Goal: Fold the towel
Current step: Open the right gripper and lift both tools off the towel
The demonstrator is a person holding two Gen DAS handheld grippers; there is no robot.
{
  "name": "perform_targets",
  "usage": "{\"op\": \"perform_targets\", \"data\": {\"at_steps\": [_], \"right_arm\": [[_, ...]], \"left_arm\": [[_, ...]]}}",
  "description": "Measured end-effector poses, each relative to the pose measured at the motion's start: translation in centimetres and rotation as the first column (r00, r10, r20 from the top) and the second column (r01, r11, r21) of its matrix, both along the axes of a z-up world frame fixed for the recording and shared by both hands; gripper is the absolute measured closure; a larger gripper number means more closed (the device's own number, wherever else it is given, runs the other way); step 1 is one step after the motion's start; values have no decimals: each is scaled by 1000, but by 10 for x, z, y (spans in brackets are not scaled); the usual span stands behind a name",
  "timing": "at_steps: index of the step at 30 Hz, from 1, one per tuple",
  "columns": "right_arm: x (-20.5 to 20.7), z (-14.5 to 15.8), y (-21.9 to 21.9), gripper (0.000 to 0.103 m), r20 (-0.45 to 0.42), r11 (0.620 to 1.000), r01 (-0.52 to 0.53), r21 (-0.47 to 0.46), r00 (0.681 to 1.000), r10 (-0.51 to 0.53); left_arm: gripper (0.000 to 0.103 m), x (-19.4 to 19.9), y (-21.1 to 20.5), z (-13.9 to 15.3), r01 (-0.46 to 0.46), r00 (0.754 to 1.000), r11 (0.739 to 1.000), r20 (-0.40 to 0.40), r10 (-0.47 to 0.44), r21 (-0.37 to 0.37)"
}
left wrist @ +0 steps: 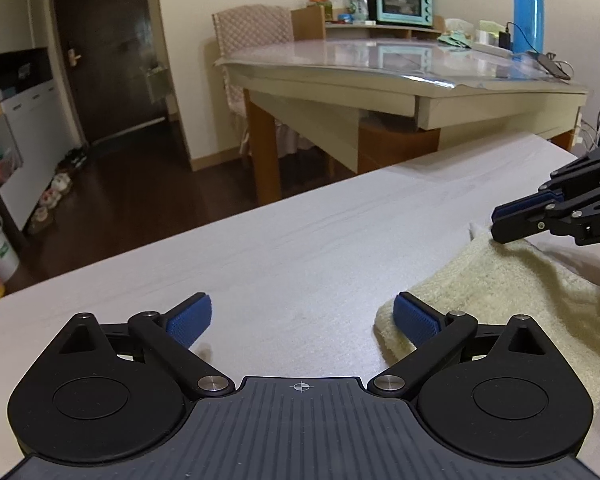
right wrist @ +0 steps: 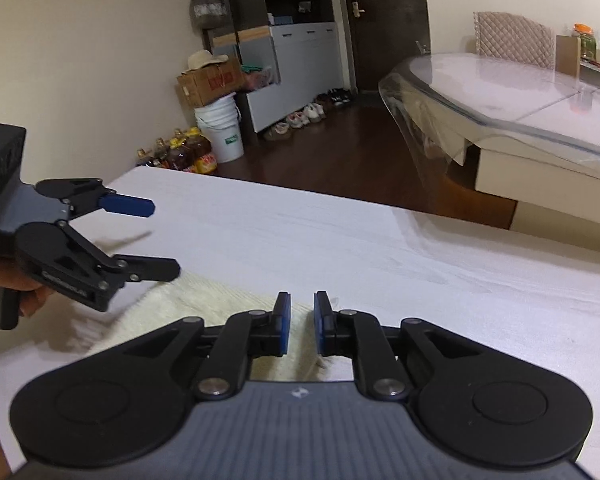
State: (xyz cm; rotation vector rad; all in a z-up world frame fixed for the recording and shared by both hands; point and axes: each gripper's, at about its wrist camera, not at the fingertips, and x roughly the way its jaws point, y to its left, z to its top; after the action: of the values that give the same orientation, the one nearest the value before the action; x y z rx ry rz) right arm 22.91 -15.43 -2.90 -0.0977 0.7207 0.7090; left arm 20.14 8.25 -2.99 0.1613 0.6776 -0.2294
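A pale grey desk (left wrist: pixel 292 240) filled the lower part of both wrist views, with a dim room seen beyond it.

At the left, the left gripper (left wrist: pixel 302 316) was held tilted down over the bare desk, its jaws spread wide with nothing between them. Its right blue pad (left wrist: pixel 414 320) lay over the near left corner of the towel (left wrist: pixel 508 280); whether it touched the cloth could not be told. In the right wrist view the same left gripper (right wrist: pixel 166 238) was seen from the side, gripped by a hand (right wrist: pixel 4 292) at the picture's left edge, one finger above the desk and the other low over the towel's left end.

The cream, fluffy towel (right wrist: pixel 204 312) lay flat on the desk, stretched between the two grippers, towards the desk's near right part.

At the right, the right gripper (right wrist: pixel 302 320) was pointed down over the towel's far edge. Its jaws were drawn narrow, with a small gap left between the blue pads, and cloth could be seen in that gap below; the pads were not seen pressing on it. From the left wrist view the right gripper (left wrist: pixel 498 224) was seen with its tips just at the towel's far corner.

Behind the desk stood a dining table (left wrist: pixel 400 80) under a clear cover, with a turquoise oven (left wrist: pixel 404 0) and a blue flask (left wrist: pixel 528 16) on it.
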Motion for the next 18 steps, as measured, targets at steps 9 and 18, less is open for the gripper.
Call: {"op": "perform_targets", "data": {"at_steps": [9,18], "right_arm": [[-13,10,-12,71,41,999,39,20,998,-40],[-81,30,-27,27,74,998,62,-2,995,-62]], "left_arm": [[3,-7,5,9,-60,998,998,18,61,-16],[2,-55,-1,24,-116,993,993,1,116,-14]]}}
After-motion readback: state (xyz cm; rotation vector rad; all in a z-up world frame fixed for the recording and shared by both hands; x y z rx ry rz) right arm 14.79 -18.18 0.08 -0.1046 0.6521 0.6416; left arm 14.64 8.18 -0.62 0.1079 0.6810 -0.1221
